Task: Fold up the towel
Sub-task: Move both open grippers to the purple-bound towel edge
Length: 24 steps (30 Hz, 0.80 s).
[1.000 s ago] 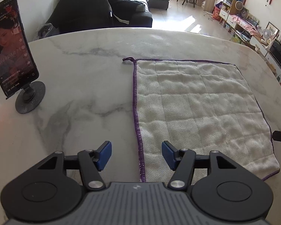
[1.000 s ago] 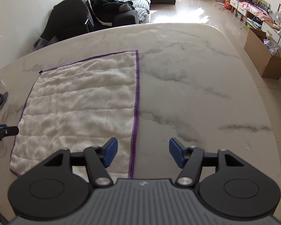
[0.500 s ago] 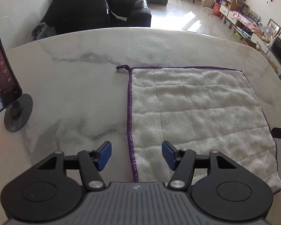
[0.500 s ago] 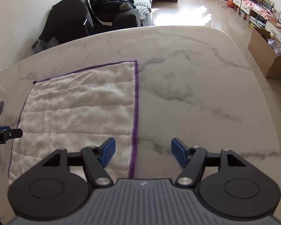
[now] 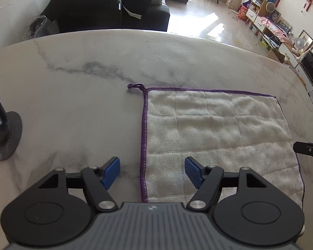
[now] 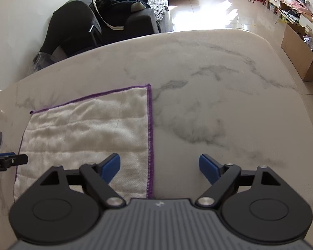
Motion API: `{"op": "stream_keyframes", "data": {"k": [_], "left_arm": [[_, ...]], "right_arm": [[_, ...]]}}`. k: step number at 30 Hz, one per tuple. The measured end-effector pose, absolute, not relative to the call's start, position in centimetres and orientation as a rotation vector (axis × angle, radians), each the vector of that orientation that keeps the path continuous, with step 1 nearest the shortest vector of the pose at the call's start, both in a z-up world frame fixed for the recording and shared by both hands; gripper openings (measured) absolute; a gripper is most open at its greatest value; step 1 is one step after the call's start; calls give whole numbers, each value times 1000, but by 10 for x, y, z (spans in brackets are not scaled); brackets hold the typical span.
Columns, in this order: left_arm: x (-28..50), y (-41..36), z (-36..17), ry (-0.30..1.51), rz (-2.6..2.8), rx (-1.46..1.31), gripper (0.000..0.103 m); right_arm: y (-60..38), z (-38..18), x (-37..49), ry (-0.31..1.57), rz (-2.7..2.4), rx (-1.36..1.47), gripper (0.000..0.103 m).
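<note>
Phone stand (image 5: 5,139): at the far left of the left wrist view, round dark base flat on the marble table (image 5: 73,108), well apart from the cloth.
Left gripper (image 5: 152,170): tilted steeply down toward the tabletop, straddling the left hem near its near corner; jaws opening, blue pads (image 5: 111,171) clear of the fabric, nothing pinched.
Left finger of that gripper: over bare marble, just beside the purple stitching.
Right finger of that gripper: over the white weave, inside the hem.
Towel (image 5: 217,137): spread flat and unfolded on the table, white quilted weave edged in purple, small hanging loop (image 5: 135,86) at the far left corner.
Towel in the right wrist view (image 6: 87,129): filling the lower left, right hem running straight away from the camera.
Right gripper (image 6: 159,167): angled steeply down, astride the right hem near the near corner; jaws opening and already wide, nothing gripped.
Left pad of that gripper (image 6: 111,166): above the cloth.
Right pad of that gripper (image 6: 208,168): above bare marble, clear of the hem.
Opposite tool tips: right gripper's black tip at the right edge of the left wrist view; left gripper's at the left edge of the right wrist view.
</note>
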<state>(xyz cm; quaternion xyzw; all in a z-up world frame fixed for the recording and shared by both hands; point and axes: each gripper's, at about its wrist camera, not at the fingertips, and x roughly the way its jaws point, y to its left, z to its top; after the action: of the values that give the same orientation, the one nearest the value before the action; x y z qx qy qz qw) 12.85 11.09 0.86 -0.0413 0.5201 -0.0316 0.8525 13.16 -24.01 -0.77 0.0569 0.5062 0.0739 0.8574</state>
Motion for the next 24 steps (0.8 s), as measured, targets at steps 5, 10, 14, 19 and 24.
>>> {"op": "stream_keyframes", "data": {"k": [5, 10, 14, 19, 24], "left_arm": [[144, 115, 10, 1110, -94, -126, 69], [162, 117, 11, 1128, -101, -123, 69], [175, 117, 9, 1137, -97, -118, 68], [186, 120, 9, 1143, -90, -119, 67], [198, 121, 10, 1166, -97, -130, 58]], "right_arm": [[-236, -7, 154, 1099, 158, 105, 86], [-236, -5, 178, 1129, 174, 162, 84], [-239, -3, 195, 1154, 169, 196, 80], [-238, -2, 211, 1169, 146, 206, 70], [-230, 0, 222, 1187, 134, 202, 61]]}}
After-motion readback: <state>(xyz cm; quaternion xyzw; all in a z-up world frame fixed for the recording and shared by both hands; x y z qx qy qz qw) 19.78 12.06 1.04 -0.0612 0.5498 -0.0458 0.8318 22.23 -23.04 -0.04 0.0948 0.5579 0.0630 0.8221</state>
